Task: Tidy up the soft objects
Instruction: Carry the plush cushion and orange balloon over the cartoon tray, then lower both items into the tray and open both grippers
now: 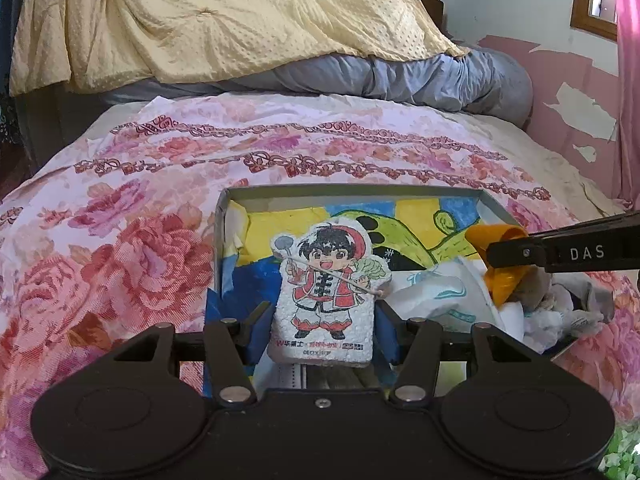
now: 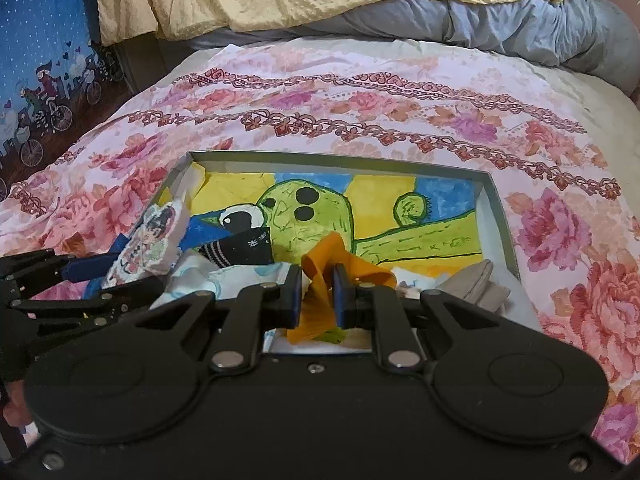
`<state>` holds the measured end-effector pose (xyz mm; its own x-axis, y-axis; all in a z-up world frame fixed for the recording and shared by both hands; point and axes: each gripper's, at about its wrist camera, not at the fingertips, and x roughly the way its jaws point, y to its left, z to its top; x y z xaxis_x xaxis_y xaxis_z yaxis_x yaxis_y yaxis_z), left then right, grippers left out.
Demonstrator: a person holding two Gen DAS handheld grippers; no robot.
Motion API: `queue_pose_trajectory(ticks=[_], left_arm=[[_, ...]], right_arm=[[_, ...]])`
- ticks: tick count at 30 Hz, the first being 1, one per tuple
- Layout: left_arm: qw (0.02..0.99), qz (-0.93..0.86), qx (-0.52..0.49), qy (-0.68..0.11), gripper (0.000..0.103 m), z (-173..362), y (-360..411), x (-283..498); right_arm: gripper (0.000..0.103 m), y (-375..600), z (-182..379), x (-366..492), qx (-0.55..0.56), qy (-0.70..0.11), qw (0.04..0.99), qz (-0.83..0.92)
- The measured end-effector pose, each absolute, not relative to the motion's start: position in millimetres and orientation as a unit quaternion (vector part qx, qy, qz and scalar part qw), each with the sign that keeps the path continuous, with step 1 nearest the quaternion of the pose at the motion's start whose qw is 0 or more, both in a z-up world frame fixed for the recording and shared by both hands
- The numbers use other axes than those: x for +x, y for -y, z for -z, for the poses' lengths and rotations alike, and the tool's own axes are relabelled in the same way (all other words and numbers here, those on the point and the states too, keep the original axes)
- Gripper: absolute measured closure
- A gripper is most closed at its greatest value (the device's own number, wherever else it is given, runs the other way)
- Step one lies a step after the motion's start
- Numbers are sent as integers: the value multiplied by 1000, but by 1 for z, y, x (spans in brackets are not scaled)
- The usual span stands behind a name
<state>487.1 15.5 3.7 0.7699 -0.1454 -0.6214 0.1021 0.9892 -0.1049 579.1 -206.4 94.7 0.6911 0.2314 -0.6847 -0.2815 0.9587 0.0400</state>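
Observation:
My left gripper [image 1: 322, 320] is shut on a white foam cartoon-boy figure [image 1: 326, 292] and holds it upright over the near left of a shallow grey box [image 1: 348, 191] lined with a green cactus drawing. The figure also shows in the right wrist view [image 2: 150, 240]. My right gripper [image 2: 316, 294] is shut on an orange cloth strip [image 2: 340, 264] over the box's near edge; the strip also shows in the left wrist view [image 1: 500, 256]. Soft items lie in the box: a white printed cloth [image 1: 436, 296], a black striped sock [image 2: 244, 250] and a grey sock [image 2: 480, 280].
The box [image 2: 496, 208] sits on a pink floral bedspread [image 1: 120, 248]. A yellow quilt [image 1: 224, 20] and a grey duvet [image 1: 440, 76] are piled at the bed's far end. A blue printed curtain [image 2: 40, 60] hangs at the left, a peeling pink wall [image 1: 568, 92] at the right.

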Motion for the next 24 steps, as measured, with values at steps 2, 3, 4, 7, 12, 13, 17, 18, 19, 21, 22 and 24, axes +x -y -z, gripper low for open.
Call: queue_pose_trajectory(ticks=[2, 3, 4, 7, 12, 13, 17, 18, 19, 21, 22, 24], left_arm=[[939, 67, -33, -335, 47, -2, -15, 488], [939, 67, -33, -335, 47, -1, -15, 489], [939, 68, -34, -336, 47, 0, -14, 489], [937, 68, -35, -341, 47, 3, -13, 490], [935, 65, -39, -348, 47, 5, -14, 490], [934, 65, -40, -350, 47, 5, -14, 490], [933, 61, -42, -351, 47, 3, -13, 489], [933, 61, -40, -351, 47, 3, -13, 490], [934, 61, -38, -351, 47, 2, -13, 489], [934, 62, -36, -350, 47, 1, -12, 490], [934, 62, -36, -350, 47, 0, -12, 489], [934, 62, -36, -351, 47, -2, -10, 489]], right_arm=[[93, 204, -93, 581, -36, -369, 918, -140], [93, 203, -92, 581, -36, -371, 918, -139], [93, 201, -85, 589, -36, -372, 917, -139], [93, 198, -85, 590, -33, -375, 917, -136], [93, 194, -81, 592, -36, -376, 916, -134], [93, 195, -81, 593, -34, -376, 916, -136], [92, 198, -82, 593, -29, -378, 915, -138], [92, 199, -82, 592, -29, -378, 915, -138], [92, 200, -83, 592, -29, -378, 915, -138], [92, 201, -83, 592, -28, -378, 915, -137], [92, 202, -84, 592, -28, -378, 915, -137], [92, 204, -85, 591, -26, -378, 915, -137]])
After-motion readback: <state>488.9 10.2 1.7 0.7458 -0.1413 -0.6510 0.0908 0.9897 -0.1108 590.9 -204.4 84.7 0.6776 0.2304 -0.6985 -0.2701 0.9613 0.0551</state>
